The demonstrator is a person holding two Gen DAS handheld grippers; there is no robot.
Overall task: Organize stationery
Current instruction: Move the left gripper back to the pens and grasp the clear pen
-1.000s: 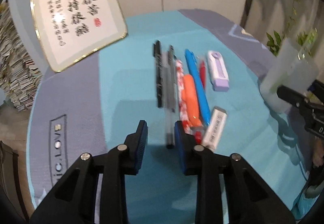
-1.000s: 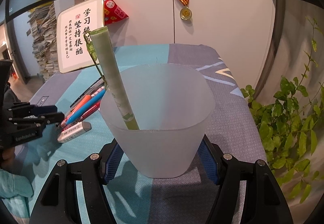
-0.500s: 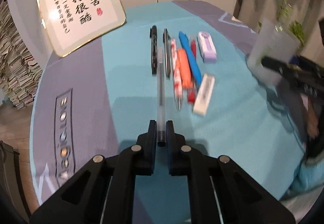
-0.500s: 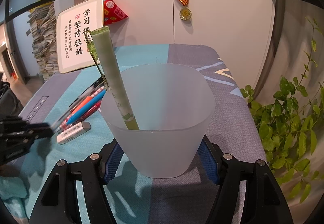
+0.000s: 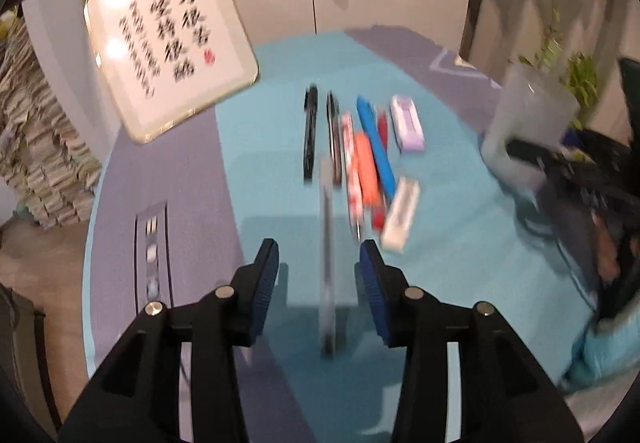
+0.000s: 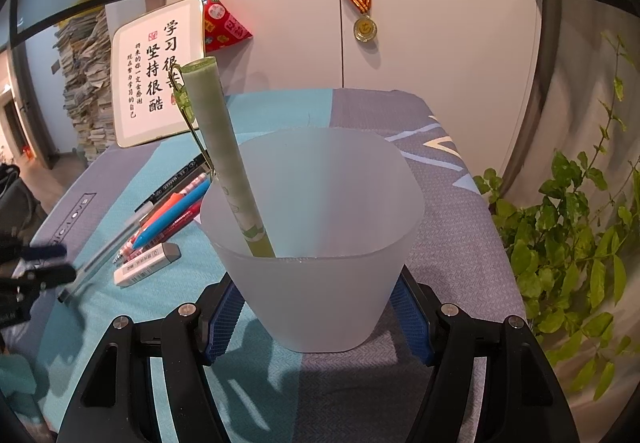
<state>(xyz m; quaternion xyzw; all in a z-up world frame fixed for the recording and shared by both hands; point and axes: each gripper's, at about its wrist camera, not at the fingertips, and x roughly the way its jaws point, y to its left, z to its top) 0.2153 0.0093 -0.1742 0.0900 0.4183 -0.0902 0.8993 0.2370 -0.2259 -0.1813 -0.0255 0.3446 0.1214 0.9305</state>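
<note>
- The left gripper [image 5: 318, 261] hovers over the teal part of the desk [image 5: 460, 243]; its fingers [image 5: 267, 275] are opening, and a clear pen [image 5: 327, 263] lies between them with gaps on both sides, so neither pad presses it.
- The pen's long axis runs straight along the fingers, away from the camera; it looks blurred, and I cannot tell whether it rests on the cloth or is dropping.
- The left hand is the nearer one; the row of pens [image 5: 362, 159] and the two erasers [image 5: 400, 215] lie just beyond, to the right.
- The right gripper [image 6: 318, 317] clamps a frosted cup [image 6: 316, 243] near its base; a green pen [image 6: 224, 159] leans inside.
- From the left gripper, the cup stands well off to the right.
- The desk wears a teal and grey cloth; a framed calligraphy plaque [image 5: 168, 43], a medal [image 6: 365, 27], stacked papers [image 6: 86, 91] and a plant [image 6: 568, 243] surround it.
</note>
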